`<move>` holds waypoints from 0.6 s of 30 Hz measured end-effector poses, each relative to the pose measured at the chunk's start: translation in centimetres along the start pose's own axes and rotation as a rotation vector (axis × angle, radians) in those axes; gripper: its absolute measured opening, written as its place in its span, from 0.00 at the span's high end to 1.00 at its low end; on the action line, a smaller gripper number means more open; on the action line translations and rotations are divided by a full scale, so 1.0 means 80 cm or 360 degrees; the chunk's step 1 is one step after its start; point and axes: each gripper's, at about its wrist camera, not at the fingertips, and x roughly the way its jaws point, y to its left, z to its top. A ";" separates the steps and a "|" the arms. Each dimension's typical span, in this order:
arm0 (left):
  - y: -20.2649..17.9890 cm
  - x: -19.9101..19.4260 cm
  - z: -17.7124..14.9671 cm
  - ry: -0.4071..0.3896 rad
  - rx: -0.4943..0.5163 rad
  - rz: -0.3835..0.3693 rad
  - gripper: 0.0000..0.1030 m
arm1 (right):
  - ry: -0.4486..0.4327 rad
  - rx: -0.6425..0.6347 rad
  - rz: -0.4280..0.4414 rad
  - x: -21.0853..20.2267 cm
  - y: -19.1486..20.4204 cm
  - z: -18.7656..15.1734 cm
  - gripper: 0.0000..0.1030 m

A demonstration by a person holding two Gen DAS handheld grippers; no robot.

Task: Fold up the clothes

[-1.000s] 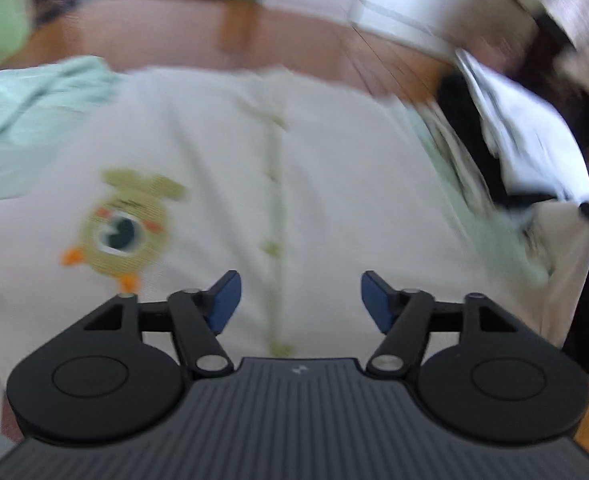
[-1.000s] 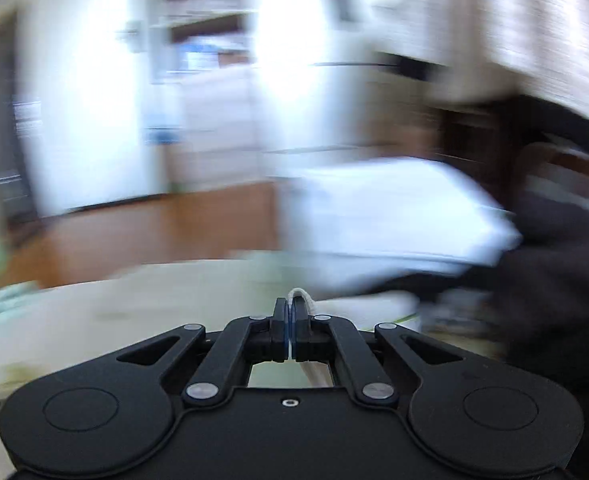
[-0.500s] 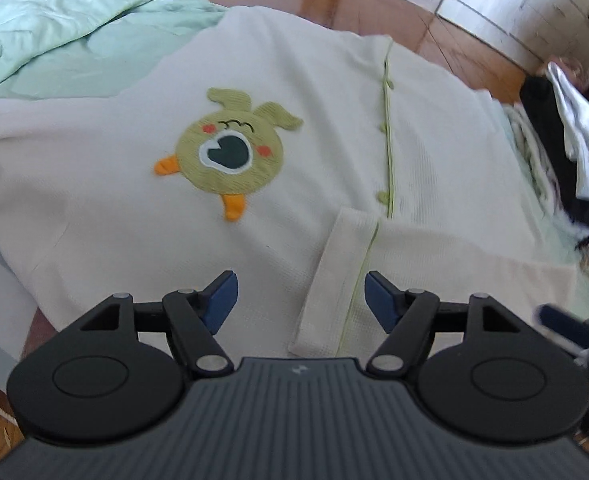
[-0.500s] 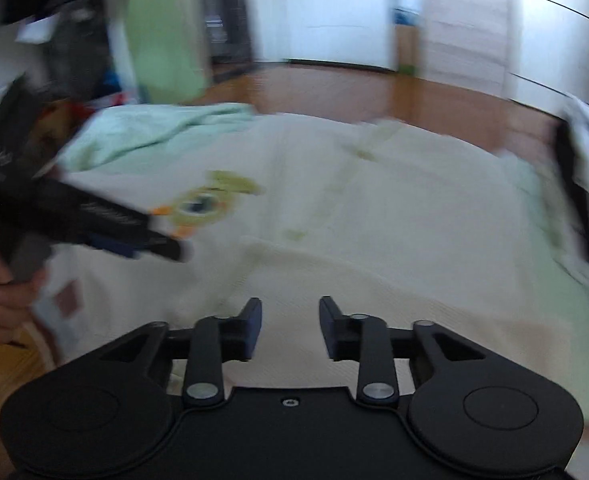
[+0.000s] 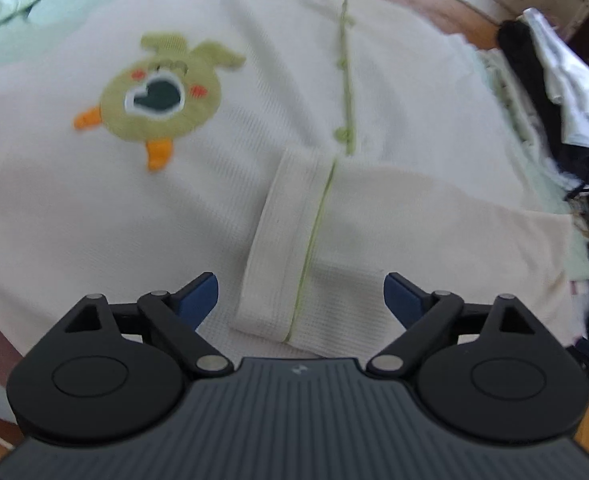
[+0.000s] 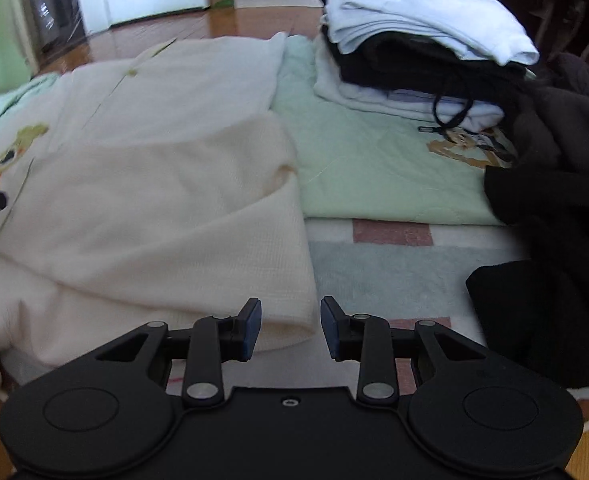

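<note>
Hovering over cream garment, both jaws gape, holding nothing.

Left wrist view: we look steeply down, close over the cream top
Right wrist view: we face down across its folded edge toward stacked clothes
Shared: the cream top

Your left gripper is black, with blue pads, silver pivot screws and a ribbed grey body. Your right gripper matches, its body smooth black.
</note>
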 end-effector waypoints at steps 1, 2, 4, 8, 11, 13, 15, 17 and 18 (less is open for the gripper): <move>0.003 0.007 0.000 0.0016 -0.0040 -0.0003 0.12 | 0.0015 -0.0008 0.0009 0.000 -0.002 -0.004 0.57; 0.005 0.012 0.001 0.0023 -0.0074 -0.0014 0.12 | 0.0029 -0.0015 0.0016 0.001 -0.004 -0.009 0.55; 0.007 0.011 0.000 -0.0022 -0.0104 -0.0076 0.12 | 0.0032 -0.0026 -0.0007 0.008 -0.004 -0.019 0.55; 0.005 0.009 0.000 -0.0090 -0.0090 -0.0163 0.40 | 0.0016 0.0052 -0.0015 0.009 -0.006 -0.029 0.55; -0.002 0.012 -0.001 -0.0064 0.0022 -0.0139 0.83 | -0.0004 0.0127 0.0013 0.009 -0.011 -0.032 0.53; -0.001 0.006 -0.004 -0.0125 -0.0017 -0.0166 0.83 | -0.0017 0.0177 0.0032 0.010 -0.014 -0.034 0.53; -0.003 0.006 -0.005 -0.0133 -0.0026 -0.0147 0.66 | -0.0027 0.0203 0.0069 0.009 -0.015 -0.036 0.53; -0.005 0.009 -0.005 -0.0123 -0.0027 -0.0135 0.46 | -0.0034 0.0210 0.0080 0.009 -0.015 -0.037 0.53; -0.006 0.011 -0.005 -0.0112 -0.0025 -0.0131 0.47 | -0.0037 0.0220 0.0083 0.009 -0.015 -0.037 0.53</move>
